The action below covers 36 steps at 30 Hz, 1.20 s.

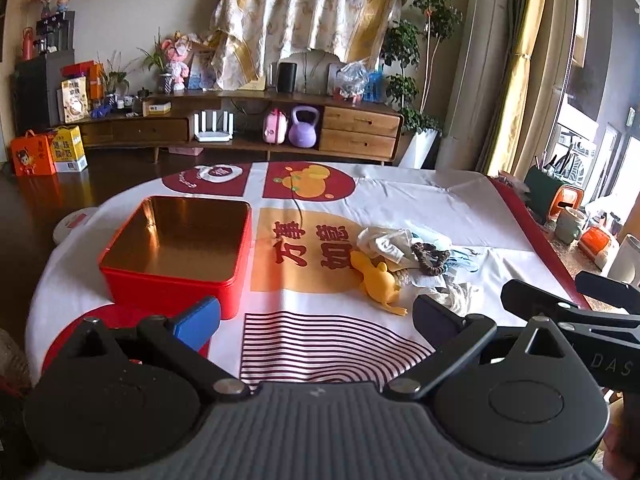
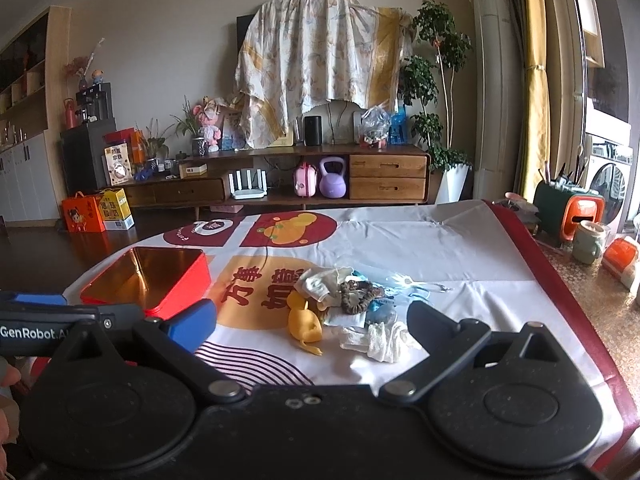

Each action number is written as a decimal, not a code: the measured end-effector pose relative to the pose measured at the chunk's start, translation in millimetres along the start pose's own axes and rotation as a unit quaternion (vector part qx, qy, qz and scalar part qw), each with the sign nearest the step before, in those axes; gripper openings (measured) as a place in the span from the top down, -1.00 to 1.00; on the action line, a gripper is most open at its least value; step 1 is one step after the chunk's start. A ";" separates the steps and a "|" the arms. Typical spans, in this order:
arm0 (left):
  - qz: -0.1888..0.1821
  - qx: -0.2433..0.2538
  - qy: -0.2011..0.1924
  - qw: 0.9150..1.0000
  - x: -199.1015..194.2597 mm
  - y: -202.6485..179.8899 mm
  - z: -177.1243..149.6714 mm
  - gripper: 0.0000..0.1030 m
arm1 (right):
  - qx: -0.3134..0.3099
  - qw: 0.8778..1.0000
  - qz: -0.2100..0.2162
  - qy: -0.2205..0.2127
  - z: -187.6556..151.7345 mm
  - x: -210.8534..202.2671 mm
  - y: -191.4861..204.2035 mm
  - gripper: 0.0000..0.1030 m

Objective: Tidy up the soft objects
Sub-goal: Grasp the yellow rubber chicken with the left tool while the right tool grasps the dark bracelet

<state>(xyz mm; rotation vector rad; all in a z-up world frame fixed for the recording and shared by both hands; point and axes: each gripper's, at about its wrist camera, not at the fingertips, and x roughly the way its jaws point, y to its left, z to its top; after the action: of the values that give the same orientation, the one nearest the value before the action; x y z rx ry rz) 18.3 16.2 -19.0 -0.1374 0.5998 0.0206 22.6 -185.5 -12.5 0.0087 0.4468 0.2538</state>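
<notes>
A pile of soft things lies on the tablecloth: a yellow soft toy [image 1: 378, 282] [image 2: 305, 325], white cloths [image 1: 384, 242] [image 2: 378, 340], a brown scrunchie [image 1: 430, 258] [image 2: 358, 296] and blue face masks [image 2: 382, 308]. An open red tin [image 1: 176, 256] [image 2: 160, 280] with a gold inside stands empty to the left of the pile. My left gripper [image 1: 316, 316] is open and empty, low over the near table edge, between tin and pile. My right gripper [image 2: 312, 328] is open and empty, just short of the yellow toy and white cloths.
The table carries a white cloth with red and orange prints [image 1: 316, 344], red-edged at the right [image 2: 560, 300]. My right gripper's arm shows at the left wrist view's right edge [image 1: 568, 308]. A side counter holds a mug [image 2: 588, 242] and a utensil holder [image 2: 560, 208]. A wooden TV cabinet [image 2: 304, 184] stands behind.
</notes>
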 end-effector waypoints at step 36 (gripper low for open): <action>-0.009 0.068 0.105 0.992 215.0 -66.7 23.6 -1.00 | -0.037 0.993 -0.025 0.112 18.2 189.3 -89.7 -0.63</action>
<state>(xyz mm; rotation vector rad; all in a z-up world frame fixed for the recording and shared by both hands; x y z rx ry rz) 213.0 -51.1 -112.8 -0.0119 0.8075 -0.0529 216.8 -225.2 -82.5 -0.1033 0.6590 0.2233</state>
